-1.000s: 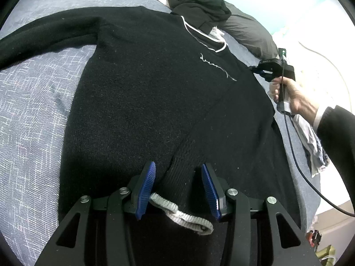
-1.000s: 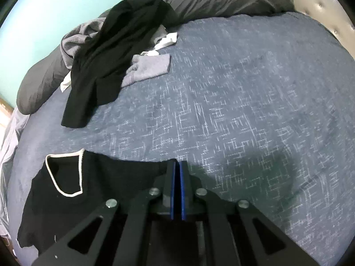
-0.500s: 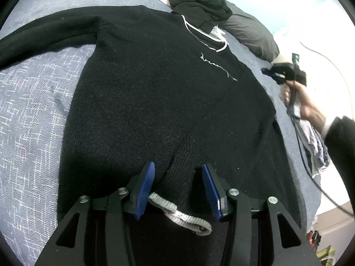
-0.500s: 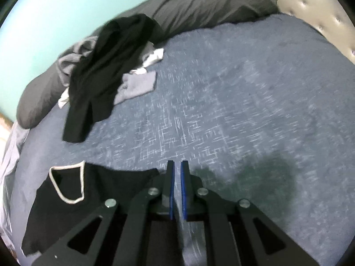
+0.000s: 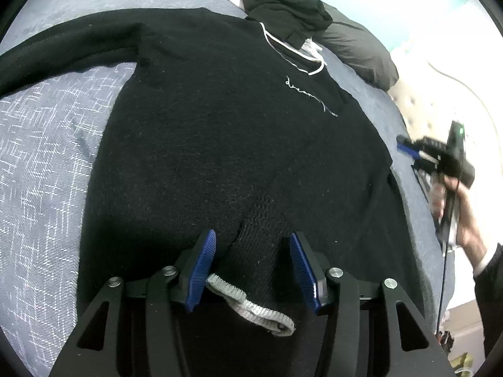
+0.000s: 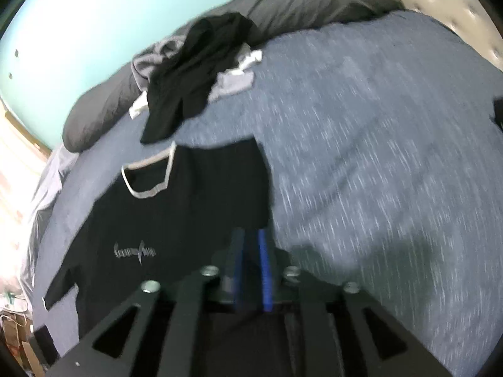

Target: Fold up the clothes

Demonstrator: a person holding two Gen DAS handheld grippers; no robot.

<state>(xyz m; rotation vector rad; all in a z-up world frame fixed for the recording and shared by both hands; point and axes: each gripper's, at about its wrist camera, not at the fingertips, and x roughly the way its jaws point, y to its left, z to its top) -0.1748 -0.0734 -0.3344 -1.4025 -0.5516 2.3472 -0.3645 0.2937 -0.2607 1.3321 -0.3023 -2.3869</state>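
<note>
- The blue-grey bedspread (image 5: 41,144) with its white crosshatch pattern shows bare on the left of the left wrist view, beside the sweater.
- A black sweater (image 5: 204,132) lies spread flat on the bedspread, its white-edged neckline (image 5: 292,53) at the far end and a small line of white script (image 5: 309,95) just below the neckline.
- One sleeve (image 5: 63,53) of the sweater stretches out to the left across the bedspread; the other sleeve is folded in over the body of the sweater, and its grey ribbed cuff (image 5: 251,306) lies at the near end.
- The left gripper (image 5: 253,265) is open, its blue pads set wide to either side of the folded-in sleeve just above the cuff; whether the pads touch the cloth I cannot tell.
- Beyond the neckline sits a heap of dark and grey clothes (image 5: 283,3), resting against a dark grey pillow (image 5: 358,50).
- The right gripper (image 5: 405,149) hovers off the sweater's right edge, held in the person's hand (image 5: 456,210), and looks blurred here.
- In the right wrist view the right gripper (image 6: 251,270) has its blue pads slightly apart with nothing between them, above the sweater (image 6: 176,220); this view is motion-blurred.
- Past the sweater there, the clothes heap (image 6: 195,72) lies against the pillow (image 6: 314,3).
</note>
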